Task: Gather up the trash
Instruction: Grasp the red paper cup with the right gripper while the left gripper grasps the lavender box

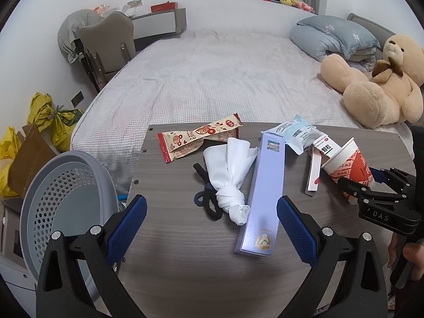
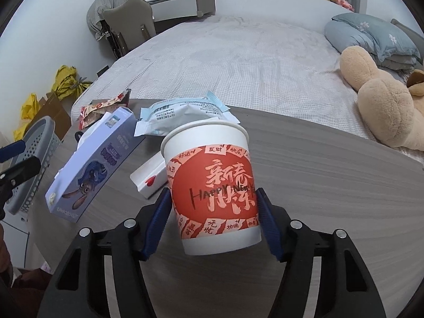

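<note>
My right gripper [image 2: 212, 220] is shut on a red and white paper cup [image 2: 212, 185], tilted and held just above the grey wooden table [image 2: 331, 185]; it also shows at the right of the left wrist view [image 1: 347, 172]. My left gripper [image 1: 212, 225] is open and empty above the table's near edge. Ahead of it lie a long lilac box [image 1: 265, 193], a knotted white tissue [image 1: 233, 175], black scissors [image 1: 206, 201], a red and cream snack wrapper [image 1: 198, 137], a pale blue wrapper [image 1: 299, 135] and a small white box [image 1: 315, 169].
A grey perforated basket [image 1: 66, 193] stands left of the table, below its edge. A bed [image 1: 212, 79] with a teddy bear [image 1: 376, 87] and pillows lies behind the table. Yellow bags [image 1: 53, 116] and cardboard sit on the floor at the left.
</note>
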Demonstrator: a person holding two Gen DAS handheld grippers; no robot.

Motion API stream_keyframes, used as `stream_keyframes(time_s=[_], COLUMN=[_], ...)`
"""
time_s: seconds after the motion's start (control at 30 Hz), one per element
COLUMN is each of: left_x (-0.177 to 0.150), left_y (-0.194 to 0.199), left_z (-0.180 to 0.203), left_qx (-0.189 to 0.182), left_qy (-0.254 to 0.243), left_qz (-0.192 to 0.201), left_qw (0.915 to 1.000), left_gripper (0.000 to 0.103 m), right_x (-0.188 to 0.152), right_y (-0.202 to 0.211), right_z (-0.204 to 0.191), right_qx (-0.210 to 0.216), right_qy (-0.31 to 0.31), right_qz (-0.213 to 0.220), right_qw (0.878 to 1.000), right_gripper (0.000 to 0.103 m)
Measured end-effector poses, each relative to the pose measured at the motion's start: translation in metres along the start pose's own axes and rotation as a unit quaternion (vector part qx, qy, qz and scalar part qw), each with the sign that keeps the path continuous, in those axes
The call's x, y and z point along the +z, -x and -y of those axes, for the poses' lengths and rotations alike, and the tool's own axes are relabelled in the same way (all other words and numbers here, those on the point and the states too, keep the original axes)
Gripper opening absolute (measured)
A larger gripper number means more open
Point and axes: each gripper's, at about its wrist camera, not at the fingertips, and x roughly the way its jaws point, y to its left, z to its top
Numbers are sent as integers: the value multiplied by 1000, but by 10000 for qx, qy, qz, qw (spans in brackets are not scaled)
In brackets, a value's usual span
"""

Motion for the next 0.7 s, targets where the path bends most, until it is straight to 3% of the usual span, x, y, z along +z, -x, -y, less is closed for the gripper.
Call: stream_keyframes(time_s=[0.23,0.7], left_x=[-3,-10], left_y=[1,3], left_z=[0,14], left_qx=[-151,-353], left_qy=[9,-177], left_qz=[1,-33], left_qw=[9999,9992], left_gripper=[97,97], right_x=[-11,-62], right_y=[26,57], right_z=[-2,23], right_qx=[-76,-334], right_qy=[-11,-719], right_qz=[63,290], right_qw=[10000,9964], right_gripper=[61,61])
